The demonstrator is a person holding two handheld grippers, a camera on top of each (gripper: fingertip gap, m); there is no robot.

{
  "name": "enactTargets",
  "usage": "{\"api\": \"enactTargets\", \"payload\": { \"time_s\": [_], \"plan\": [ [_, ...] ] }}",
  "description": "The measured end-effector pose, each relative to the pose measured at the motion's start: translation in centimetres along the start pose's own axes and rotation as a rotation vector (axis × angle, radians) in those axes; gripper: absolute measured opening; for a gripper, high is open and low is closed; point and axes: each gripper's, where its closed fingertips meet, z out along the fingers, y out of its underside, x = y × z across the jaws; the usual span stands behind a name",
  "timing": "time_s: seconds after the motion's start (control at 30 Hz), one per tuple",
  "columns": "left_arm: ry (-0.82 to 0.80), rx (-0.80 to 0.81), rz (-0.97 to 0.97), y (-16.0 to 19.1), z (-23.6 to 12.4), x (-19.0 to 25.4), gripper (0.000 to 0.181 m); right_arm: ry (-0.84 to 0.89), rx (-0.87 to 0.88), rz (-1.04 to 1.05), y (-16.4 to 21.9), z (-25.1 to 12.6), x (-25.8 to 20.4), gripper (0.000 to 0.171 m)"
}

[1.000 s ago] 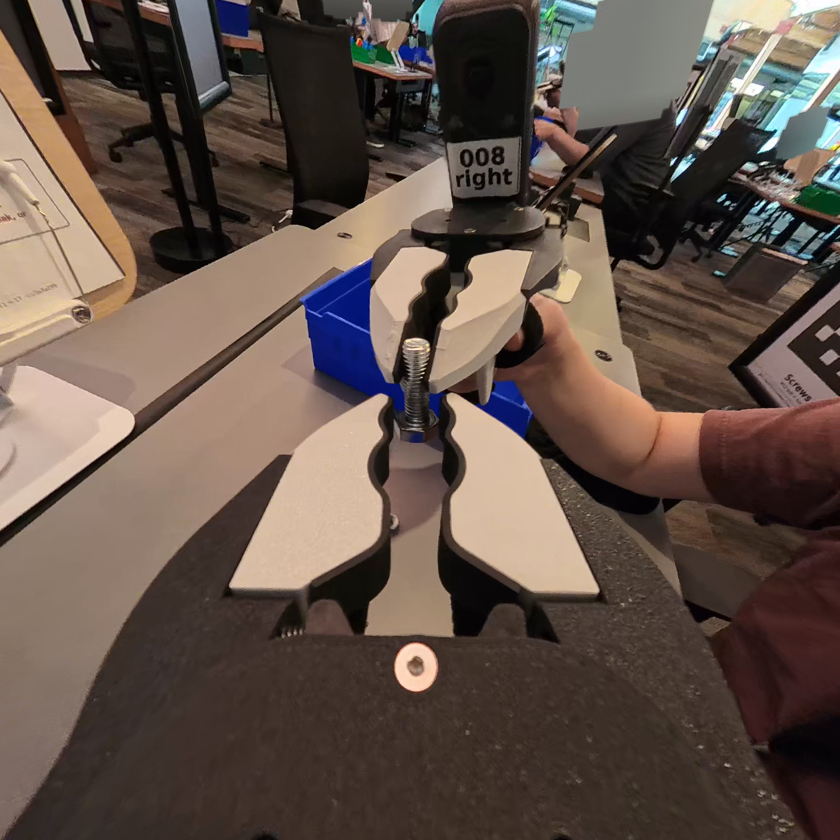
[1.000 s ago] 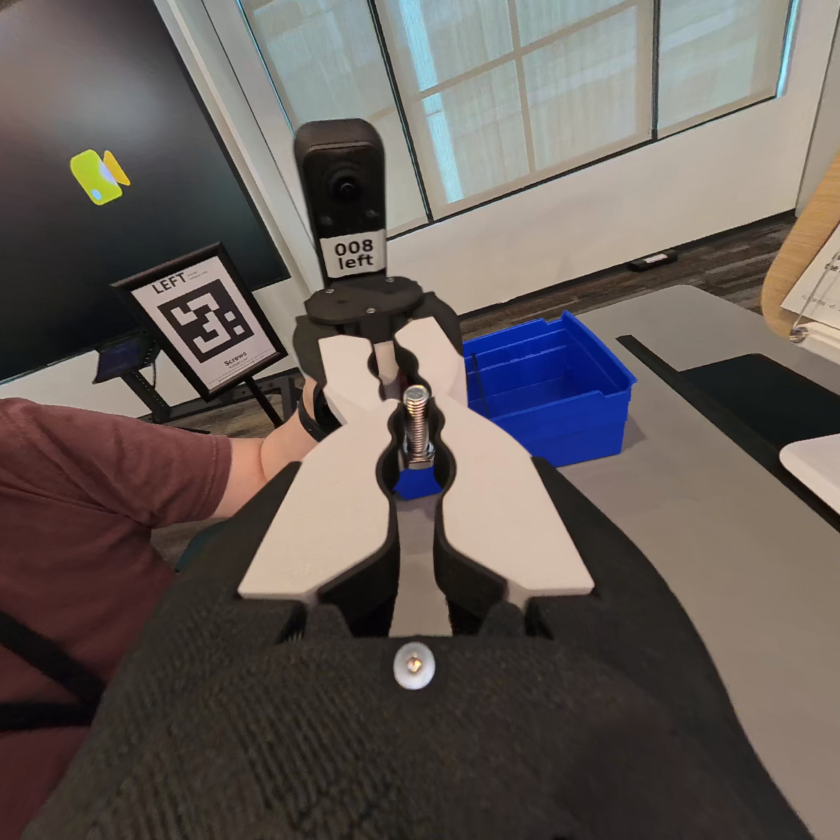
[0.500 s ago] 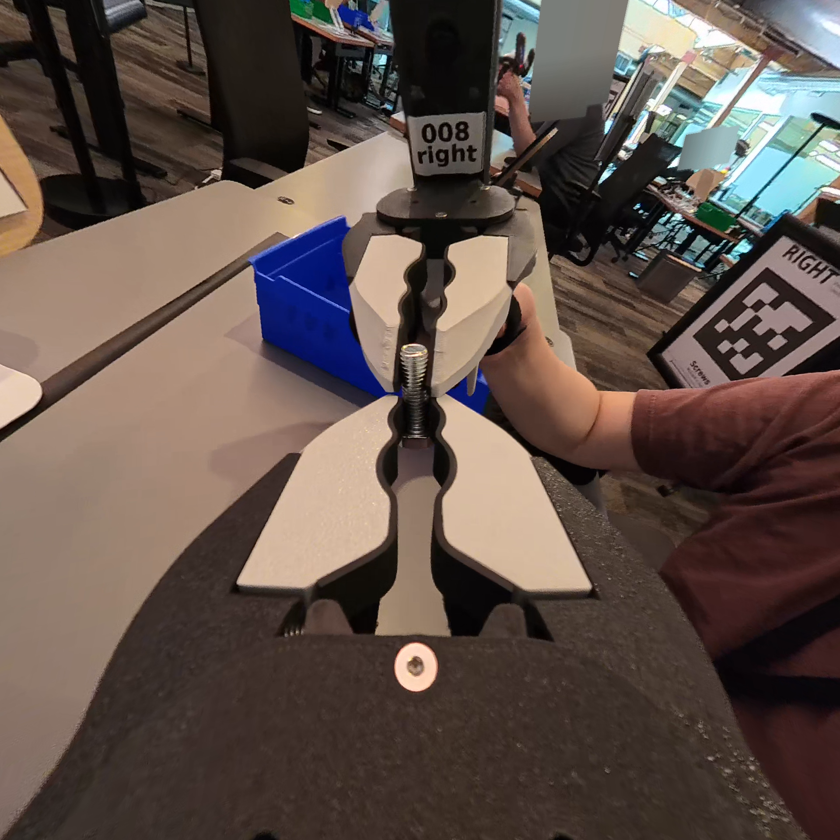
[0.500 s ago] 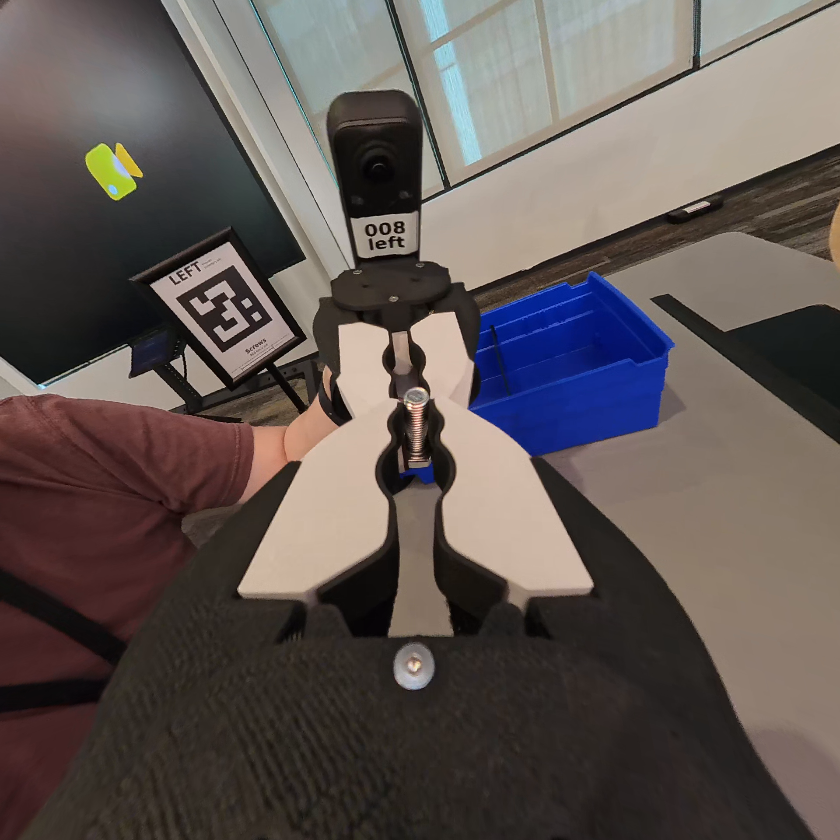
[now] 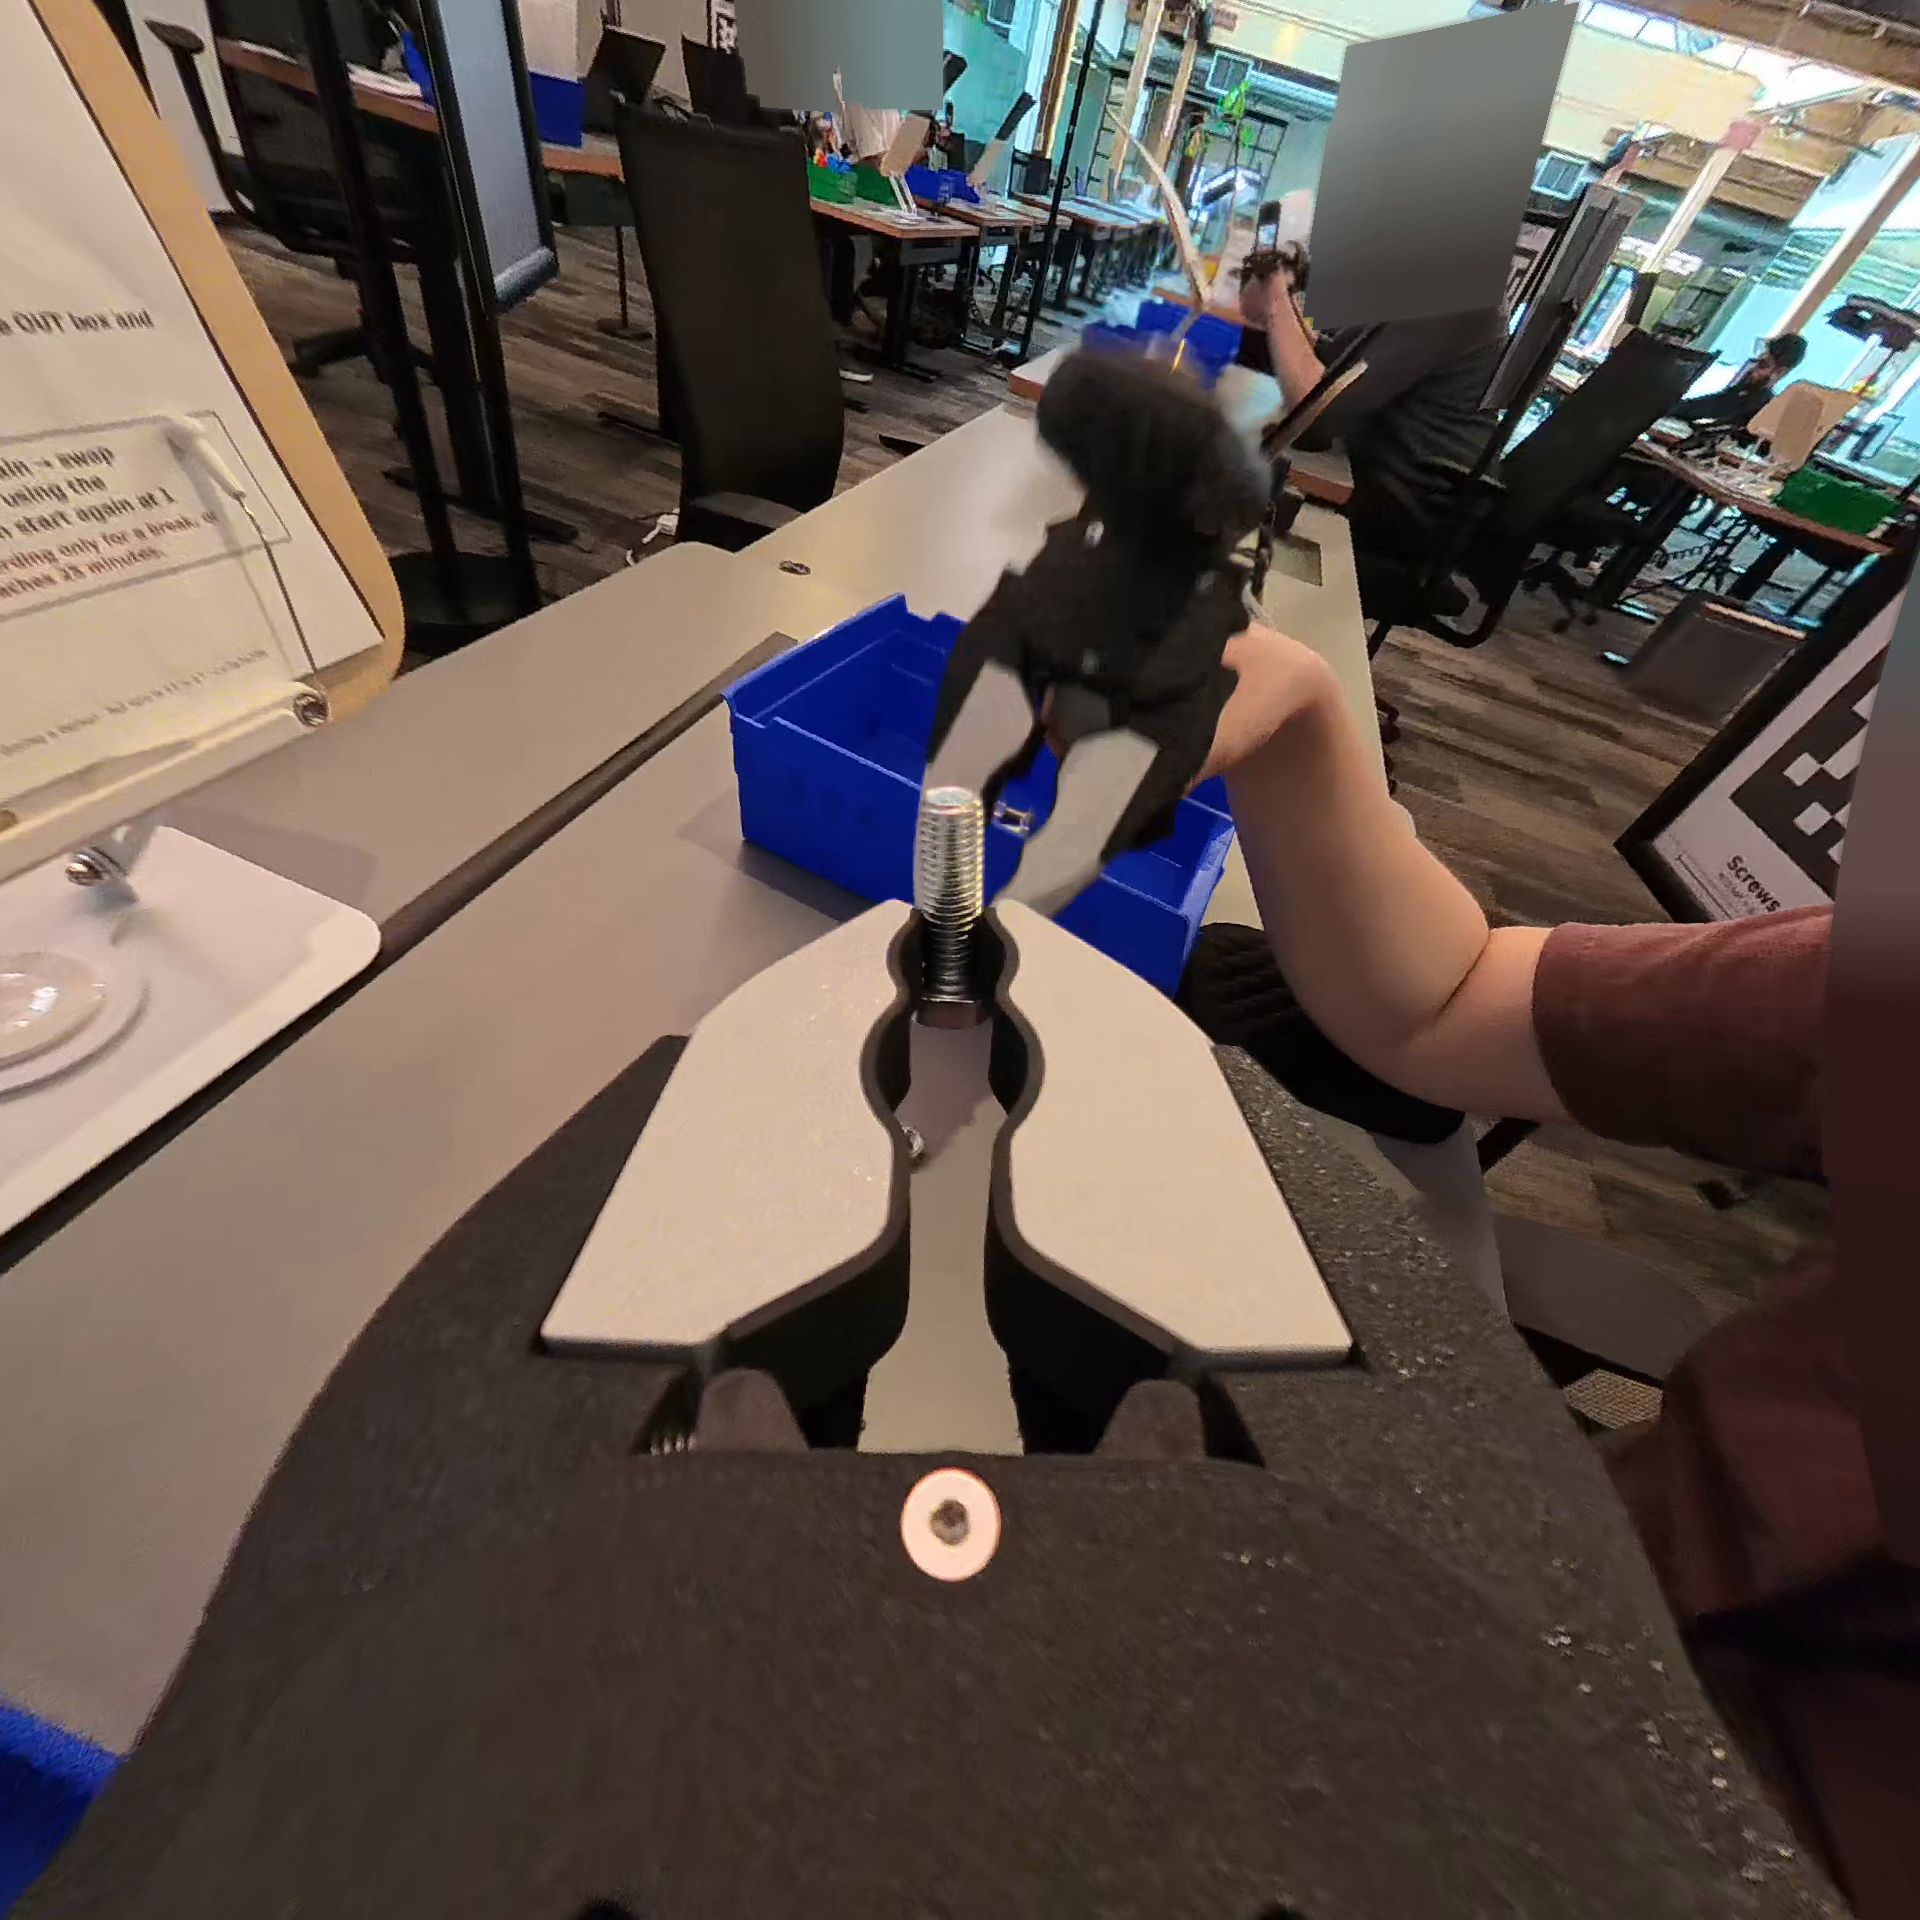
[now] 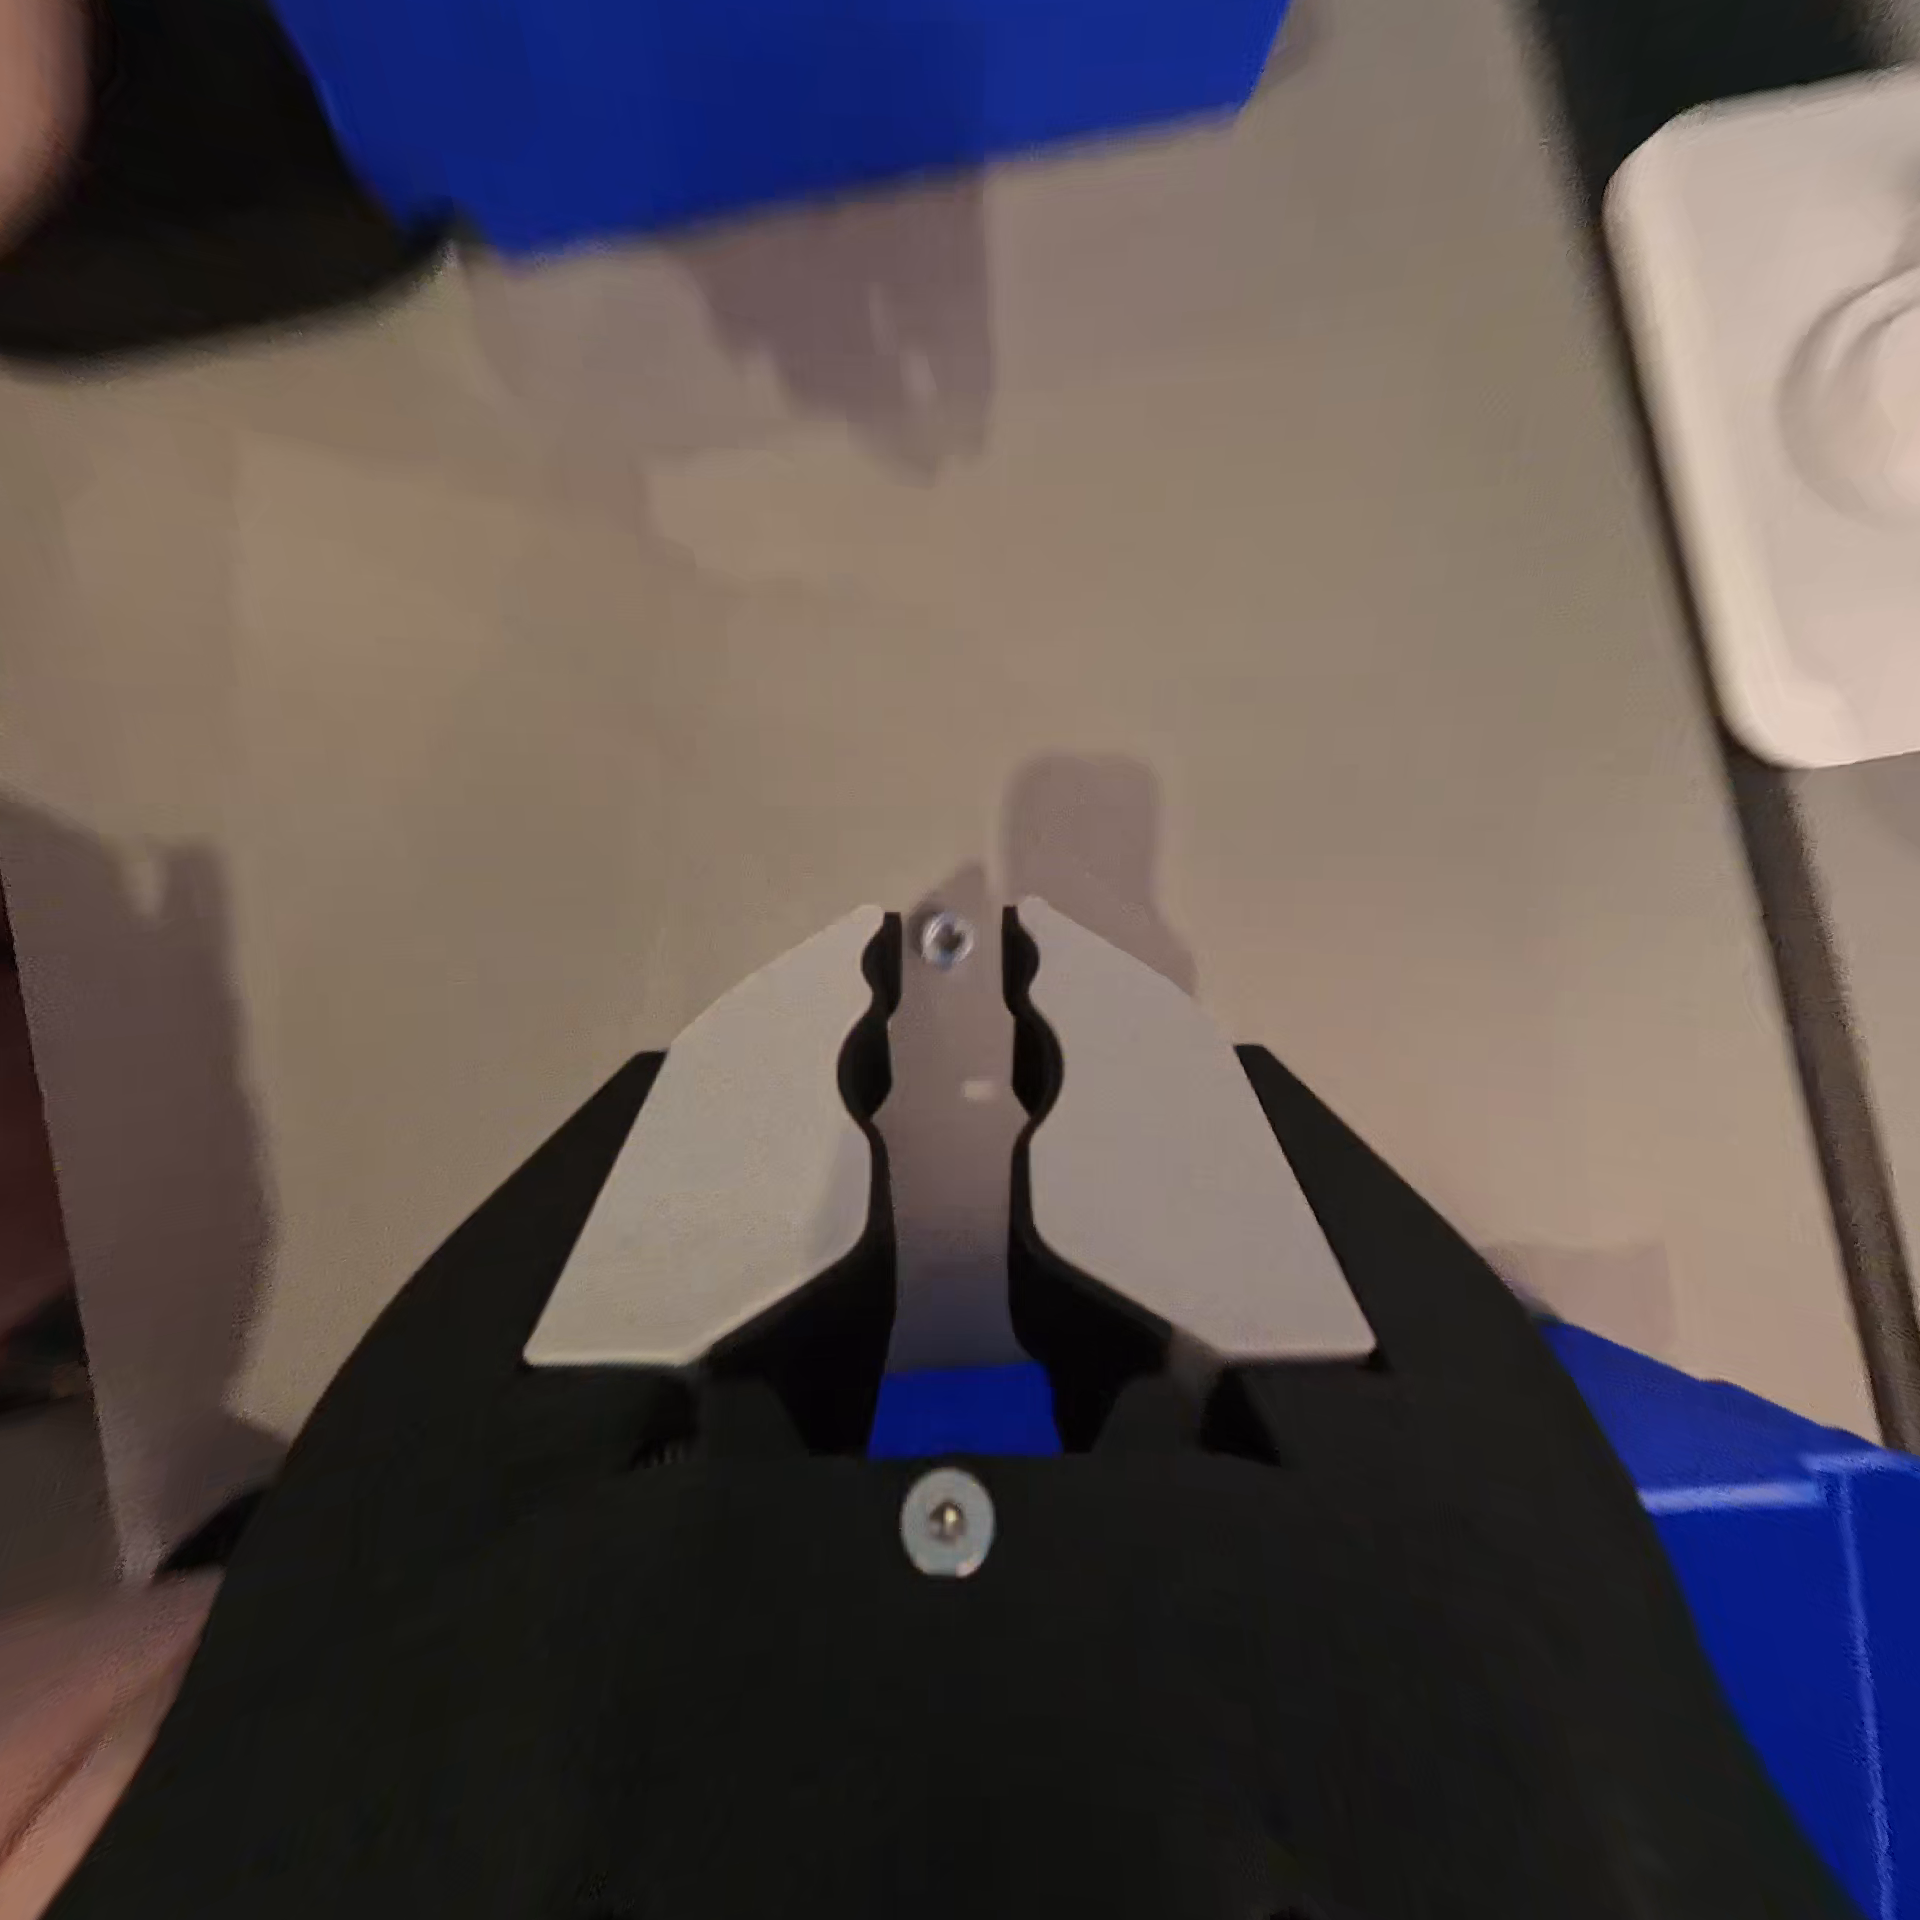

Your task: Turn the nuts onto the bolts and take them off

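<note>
My left gripper [image 5: 948,914] is shut on a silver bolt [image 5: 948,862] that stands upright between its tips, head down, with bare threads. My right gripper [image 5: 1023,831] is blurred, tilted downward just beyond the bolt and apart from it, above the blue bin [image 5: 831,758]. In the right wrist view my right gripper [image 6: 943,914] points down at the grey table [image 6: 520,727] with its jaws slightly apart. A small nut [image 6: 940,940] shows between the tips and touches neither finger. I cannot tell whether it is in the air or on the table.
A second blue bin [image 6: 1714,1558] sits at the lower right of the right wrist view. A white pad [image 5: 156,987] and a sign board [image 5: 156,416] stand to the left. Another small nut [image 5: 912,1143] lies on the table under my left gripper.
My right gripper has let go of the bolt, pulled away and swung to point down at the table. The nut is off the bolt. My left gripper keeps holding the bolt.
</note>
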Motion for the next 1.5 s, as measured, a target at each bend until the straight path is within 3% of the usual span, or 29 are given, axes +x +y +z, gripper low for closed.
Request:
{"api": "enactTargets", "payload": {
  "time_s": [0.17, 0.3, 0.9, 1.17, 1.27, 1.5],
  "plan": [
    [-0.027, -0.023, 0.053, -0.1, -0.5, 0.6, 0.009, 0.017, -0.387, -0.096, 4.7, 4.9, -0.6, 0.02],
    [-0.011, -0.05, 0.053, 0.4, 0.1, 1.0, 0.009, 0.054, -0.518, -0.222, 6.4, 7.1, -0.2, 0.029],
    [0.012, -0.097, 0.106, 0.8, 0.8, 2.5, 0.009, 0.068, -0.532, -0.26, 6.9, 9.8, 0.1, 0.037],
    [0.005, -0.079, 0.121, 0.1, -0.2, 2.5, 0.009, 0.052, -0.573, -0.246, 7.8, 10.5, 0.4, 0.029],
    [-0.003, -0.088, 0.13, 0.1, -0.4, 2.4, 0.009, 0.025, -0.559, -0.239, 7.6, 10.8, 0.0, 0.019],
    [-0.04, -0.067, 0.139, -0.5, -1.7, 1.6, 0.009, 0.01, -0.505, -0.225, 7.1, 9.4, -0.1, 0.019]
  ]
}}
